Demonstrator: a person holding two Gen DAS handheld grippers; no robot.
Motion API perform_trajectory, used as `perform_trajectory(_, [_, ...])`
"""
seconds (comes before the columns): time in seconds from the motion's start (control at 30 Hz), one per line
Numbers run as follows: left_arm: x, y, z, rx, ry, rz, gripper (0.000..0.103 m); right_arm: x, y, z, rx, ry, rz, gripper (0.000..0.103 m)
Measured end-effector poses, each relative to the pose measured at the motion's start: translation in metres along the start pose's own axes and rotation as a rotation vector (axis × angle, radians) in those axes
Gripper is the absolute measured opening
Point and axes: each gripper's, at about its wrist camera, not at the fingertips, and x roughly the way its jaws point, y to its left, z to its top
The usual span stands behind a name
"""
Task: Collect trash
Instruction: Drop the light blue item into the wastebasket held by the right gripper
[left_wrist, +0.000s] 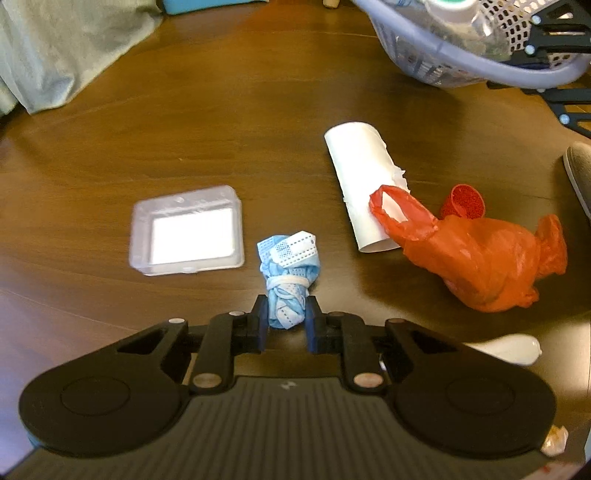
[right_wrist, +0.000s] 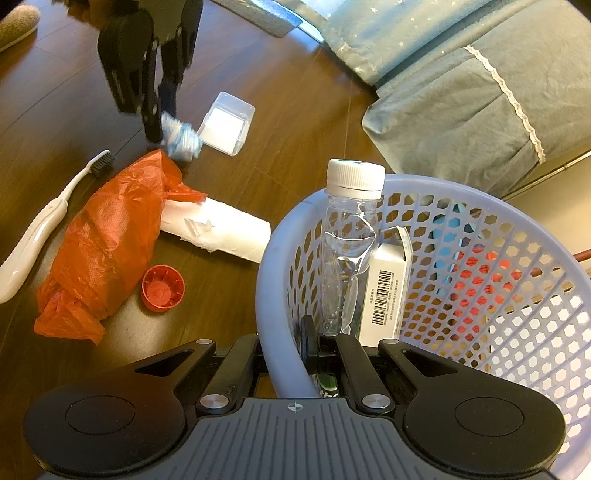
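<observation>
The step in hand looks like the pick-up of a crumpled blue face mask (left_wrist: 289, 273) from the brown wooden floor (left_wrist: 221, 110): in the left wrist view the mask lies at the lower centre of the frame, its near end set between the two fingers of the left hand-held gripper (left_wrist: 286, 314), whose pads sit against its sides, pinching it. The right wrist view shows the same grip at upper left, the mask (right_wrist: 183, 138) just beside a clear plastic box (right_wrist: 227, 123). The right hand-held gripper (right_wrist: 291, 345) is pressed together on the near rim of the lavender basket (right_wrist: 275, 258), which fills the lower right of that frame and already holds a clear bottle (right_wrist: 349, 236) and a white carton (right_wrist: 386, 291). Trash left on the floor: a white paper roll (left_wrist: 364, 188), an orange plastic bag (left_wrist: 476, 258) lying over its end, a red cap (left_wrist: 463, 201), and a white toothbrush (right_wrist: 44, 221) at the left edge. The next move, I judge, calls for lifting the mask clear and carrying it toward the upper right of the left view, over the basket rim (left_wrist: 461, 61), before releasing; the mask is soft, so a light pinch may slip.
</observation>
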Motion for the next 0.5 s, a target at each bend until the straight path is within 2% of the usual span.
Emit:
perform_trajectory(0.13, [-0.026, 0.005, 0.005, 0.011, -0.032, 0.019, 0.016, 0.000, 0.000, 0.000, 0.000, 0.001, 0.000, 0.000])
perform_trajectory(0.3, [-0.064, 0.015, 0.024, -0.034, -0.107, 0.023, 0.016, 0.000, 0.000, 0.000, -0.005, 0.000, 0.000, 0.000])
perform_trajectory(0.5, [-0.089, 0.018, 0.047, -0.043, -0.173, 0.029, 0.016, 0.001, -0.001, -0.001, 0.001, -0.001, 0.002, 0.000])
